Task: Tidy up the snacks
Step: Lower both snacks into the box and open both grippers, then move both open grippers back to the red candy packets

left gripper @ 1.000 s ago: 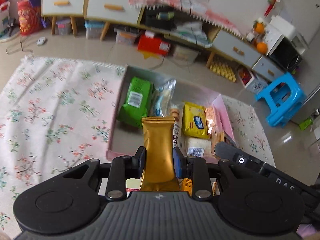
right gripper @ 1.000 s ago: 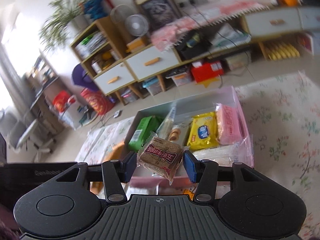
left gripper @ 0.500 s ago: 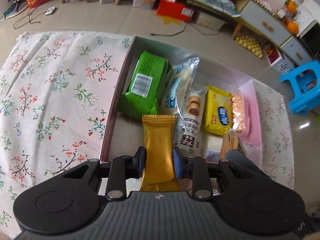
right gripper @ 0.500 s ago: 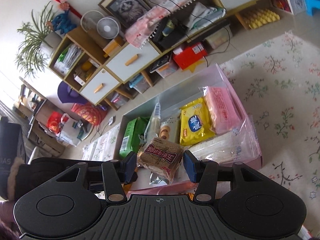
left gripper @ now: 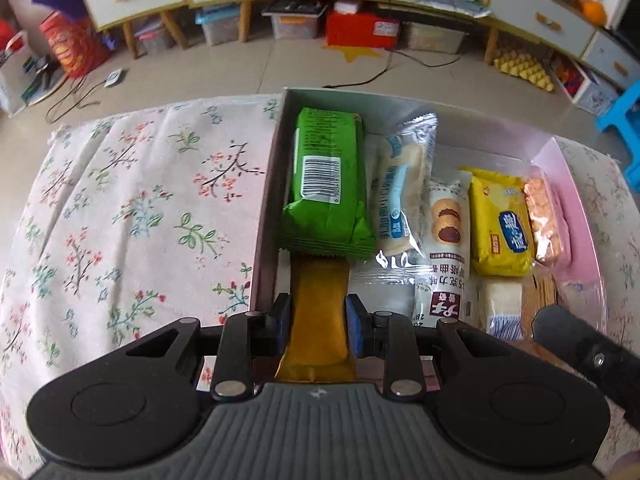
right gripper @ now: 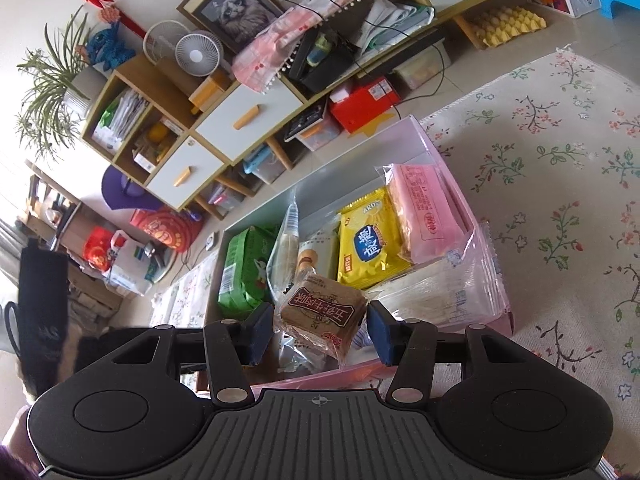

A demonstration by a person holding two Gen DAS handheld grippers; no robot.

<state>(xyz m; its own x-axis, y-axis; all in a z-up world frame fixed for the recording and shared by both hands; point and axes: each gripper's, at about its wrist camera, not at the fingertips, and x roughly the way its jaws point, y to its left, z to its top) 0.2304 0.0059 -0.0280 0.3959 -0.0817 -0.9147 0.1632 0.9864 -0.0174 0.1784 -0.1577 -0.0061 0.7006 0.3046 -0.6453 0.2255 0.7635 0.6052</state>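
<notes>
Pink box (left gripper: 576, 216), open-topped, is sitting on a floral cloth (left gripper: 140, 200); contents are lying side by side.

- Green packet (left gripper: 326, 184): is lying against the box's left wall, barcode up.
- Clear-wrapped pale roll (left gripper: 404, 184): is resting just beside the green packet.
- White biscuit packet (left gripper: 446, 240) printed with jam cookies: is lying between the roll and the yellow packet.
- Yellow packet (left gripper: 500, 224): is sitting right of the biscuit packet.
- Pink-wrapped wafers (right gripper: 424, 212): are leaning along the right wall.
- Clear bag of pale wafers (right gripper: 444, 292): is filling the near right corner.

Left gripper (left gripper: 318, 328): is clamping a gold bar wrapper (left gripper: 318, 312) between narrowly set pads, inside the box's near left corner; the bar's far end is tucking under the green packet's crimped edge.

Right gripper (right gripper: 320, 334): is pinching a brown square cake packet (right gripper: 322, 312) at a middling width, above the box's near edge.
</notes>
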